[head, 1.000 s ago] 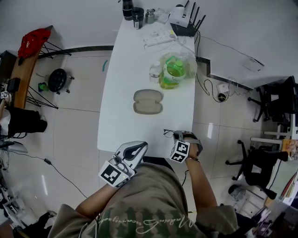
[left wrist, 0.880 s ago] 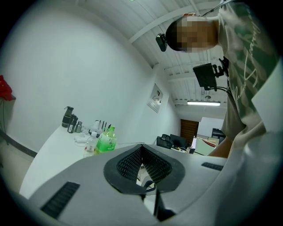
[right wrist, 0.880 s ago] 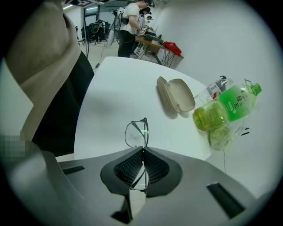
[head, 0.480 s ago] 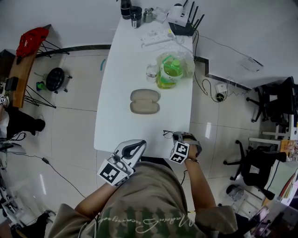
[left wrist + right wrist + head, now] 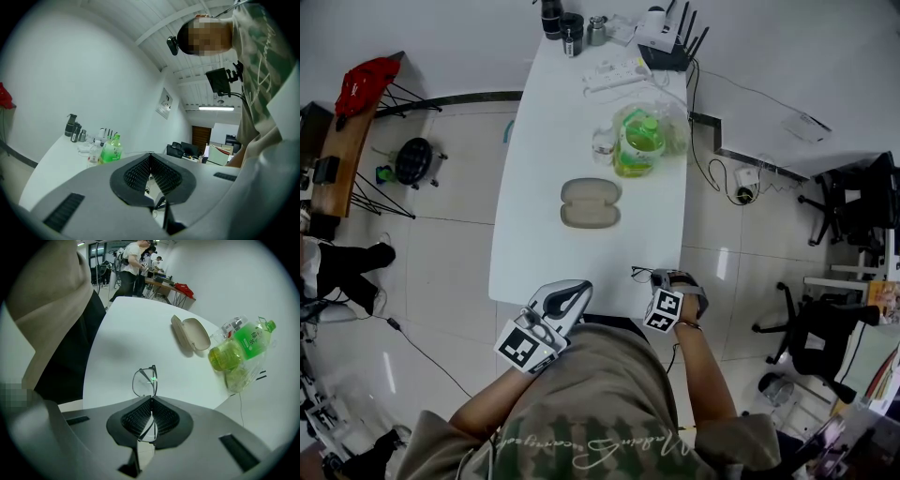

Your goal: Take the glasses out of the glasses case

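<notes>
Dark-rimmed glasses [image 5: 144, 380] sit clamped in the right gripper [image 5: 151, 400] over the near right corner of the white table [image 5: 534, 187]; their long axis runs along the jaws, one lens jutting past the tips; the open case [image 5: 591, 203] lies mid-table, well apart, lengthwise across it; the left gripper [image 5: 150, 158] has its jaws pressed together on nothing; neither gripper nor case has visibly shifted since a second ago.

Glasses [image 5: 144, 380] pinched in right tool [image 5: 151, 400]; beige case [image 5: 192, 333] lies open.

Thin metal glasses [image 5: 144, 381], smooth white table [image 5: 551, 141]
</notes>
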Available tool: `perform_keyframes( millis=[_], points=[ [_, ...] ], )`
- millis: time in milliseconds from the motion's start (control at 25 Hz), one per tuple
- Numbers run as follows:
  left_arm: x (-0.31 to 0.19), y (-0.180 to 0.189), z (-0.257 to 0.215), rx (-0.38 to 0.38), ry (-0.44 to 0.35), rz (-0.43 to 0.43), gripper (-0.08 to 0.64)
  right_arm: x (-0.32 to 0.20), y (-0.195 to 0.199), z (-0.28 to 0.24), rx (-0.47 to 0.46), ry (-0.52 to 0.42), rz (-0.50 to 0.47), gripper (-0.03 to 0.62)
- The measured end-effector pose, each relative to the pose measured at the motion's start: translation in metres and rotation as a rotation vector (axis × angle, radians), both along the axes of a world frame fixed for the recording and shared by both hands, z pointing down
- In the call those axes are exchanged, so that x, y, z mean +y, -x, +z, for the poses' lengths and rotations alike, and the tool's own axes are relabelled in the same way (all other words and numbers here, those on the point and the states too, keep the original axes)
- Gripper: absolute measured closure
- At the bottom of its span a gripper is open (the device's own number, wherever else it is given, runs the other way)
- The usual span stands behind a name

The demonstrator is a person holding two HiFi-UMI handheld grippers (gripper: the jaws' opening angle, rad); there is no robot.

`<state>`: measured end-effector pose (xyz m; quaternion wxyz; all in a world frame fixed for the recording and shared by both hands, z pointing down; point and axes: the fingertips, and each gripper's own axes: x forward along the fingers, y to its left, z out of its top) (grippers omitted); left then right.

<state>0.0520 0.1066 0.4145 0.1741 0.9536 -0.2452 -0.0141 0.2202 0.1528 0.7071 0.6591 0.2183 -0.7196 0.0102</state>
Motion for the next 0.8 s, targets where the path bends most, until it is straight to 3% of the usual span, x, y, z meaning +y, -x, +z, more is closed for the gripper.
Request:
perform_keyframes(
  millis=[800],
  points=[
    [-0.002, -0.022, -0.001, -0.019, -0.010, 0.023, 0.554, 0.015, -0.018, 0.013, 0.001, 0.014, -0.007, 0.572]
  ],
)
